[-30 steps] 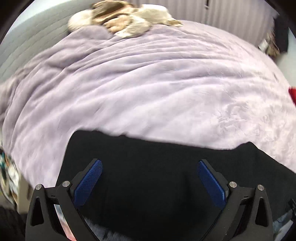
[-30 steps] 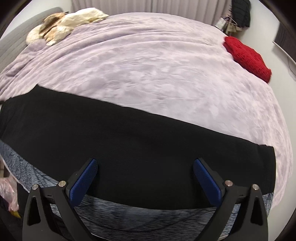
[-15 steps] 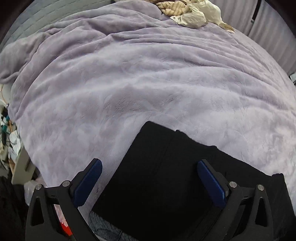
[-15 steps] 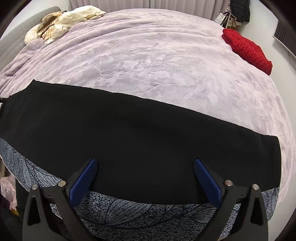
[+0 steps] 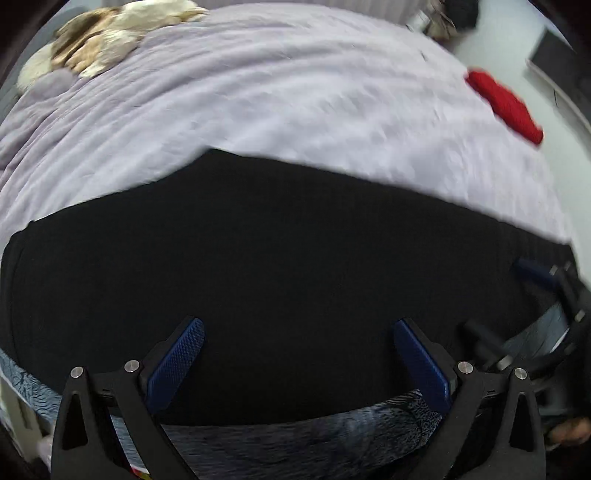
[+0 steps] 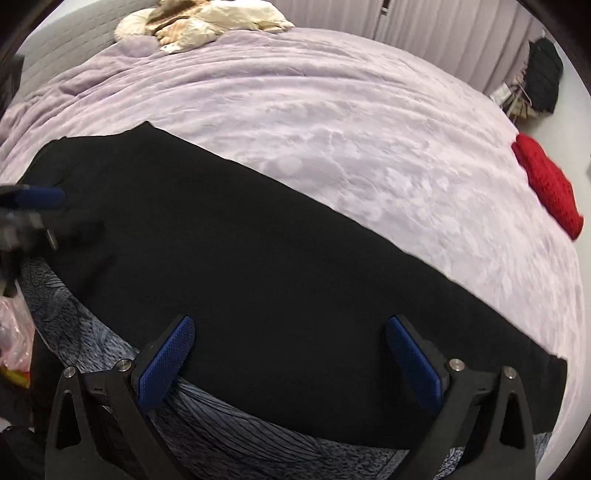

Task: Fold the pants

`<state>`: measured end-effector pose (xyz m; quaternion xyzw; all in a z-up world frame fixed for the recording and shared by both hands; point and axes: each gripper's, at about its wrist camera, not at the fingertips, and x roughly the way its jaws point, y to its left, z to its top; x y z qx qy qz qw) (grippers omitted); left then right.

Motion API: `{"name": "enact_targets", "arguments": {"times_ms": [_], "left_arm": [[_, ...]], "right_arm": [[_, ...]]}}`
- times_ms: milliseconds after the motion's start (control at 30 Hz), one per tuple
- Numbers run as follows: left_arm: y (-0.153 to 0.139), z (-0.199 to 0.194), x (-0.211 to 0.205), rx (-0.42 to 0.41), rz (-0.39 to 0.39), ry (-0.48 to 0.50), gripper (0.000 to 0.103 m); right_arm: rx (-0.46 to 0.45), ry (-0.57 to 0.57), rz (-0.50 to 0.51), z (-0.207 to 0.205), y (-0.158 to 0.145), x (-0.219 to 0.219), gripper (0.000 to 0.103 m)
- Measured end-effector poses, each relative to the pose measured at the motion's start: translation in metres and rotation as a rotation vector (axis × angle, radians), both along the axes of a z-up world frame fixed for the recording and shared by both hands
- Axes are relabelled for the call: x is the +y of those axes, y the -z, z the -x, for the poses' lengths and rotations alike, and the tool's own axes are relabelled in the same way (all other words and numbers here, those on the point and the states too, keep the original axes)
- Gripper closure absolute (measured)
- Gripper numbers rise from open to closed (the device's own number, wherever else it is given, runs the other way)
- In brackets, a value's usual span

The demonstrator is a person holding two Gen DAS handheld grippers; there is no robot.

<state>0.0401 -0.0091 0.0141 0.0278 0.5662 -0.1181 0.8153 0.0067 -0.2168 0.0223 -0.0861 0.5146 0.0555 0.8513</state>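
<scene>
Left gripper point(image 5: 297, 363) and right gripper point(image 6: 290, 356) both spread wide, holding nothing, hovering over the black pants point(image 6: 258, 258). Pants lie flat along the bed's near edge on the lilac blanket point(image 6: 332, 122); red knit item point(image 6: 546, 192) sits at the right edge.

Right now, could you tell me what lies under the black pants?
The black pants lie on a lilac blanket; a grey-blue patterned cover shows at their near edge. What is directly beneath them stays hidden.

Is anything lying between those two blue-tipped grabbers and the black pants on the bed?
Nothing visible does. The black pants lie spread flat on the lavender blanket, directly under the open left gripper and open right gripper. The red knit item and the cream bedding sit well away from them.
</scene>
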Motion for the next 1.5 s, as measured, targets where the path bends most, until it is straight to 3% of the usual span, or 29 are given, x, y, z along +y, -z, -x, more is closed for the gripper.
{"name": "enact_targets", "arguments": {"times_ms": [33,100,200,300,433,567,733,900,1067,1133,1267,1500], "left_arm": [[0.004,0.004,-0.006,-0.036,-0.051,0.017,0.0],[0.003,0.006,0.0,-0.049,-0.039,0.026,0.0],[0.005,-0.002,0.027,-0.044,-0.057,-0.023,0.0],[0.004,-0.007,0.056,-0.022,-0.032,-0.084,0.0],[-0.005,-0.007,0.045,-0.02,-0.09,-0.1,0.0],[-0.006,-0.003,-0.013,0.015,-0.005,0.005,0.0],[-0.003,-0.001,-0.084,0.006,-0.033,0.112,0.0],[-0.002,-0.01,-0.14,-0.013,-0.088,0.162,0.0],[-0.004,-0.024,-0.181,0.011,-0.052,0.18,0.0],[-0.003,-0.026,-0.193,-0.007,-0.085,0.173,0.0],[0.001,-0.026,-0.195,-0.037,-0.11,0.131,0.0],[0.004,-0.022,-0.215,-0.046,-0.12,0.104,0.0]], "right_arm": [[0.001,0.026,-0.013,0.004,0.0,-0.014,0.0],[0.0,0.112,0.015,0.013,0.001,-0.049,0.0],[-0.003,0.29,-0.07,0.034,0.0,-0.126,0.0],[-0.019,0.446,-0.014,0.058,-0.004,-0.181,0.0],[-0.15,0.558,-0.095,0.107,-0.032,-0.226,0.0],[-0.151,0.509,-0.181,0.151,-0.037,-0.23,0.0],[-0.111,0.466,-0.268,0.176,-0.011,-0.227,0.0],[-0.168,0.488,-0.404,0.166,0.011,-0.24,0.0],[-0.244,0.479,-0.486,0.149,0.008,-0.243,0.0],[-0.265,0.457,-0.512,0.144,0.007,-0.243,0.0],[-0.241,0.433,-0.472,0.131,0.018,-0.238,0.0],[-0.293,0.407,-0.408,0.107,0.011,-0.228,0.0]]}}
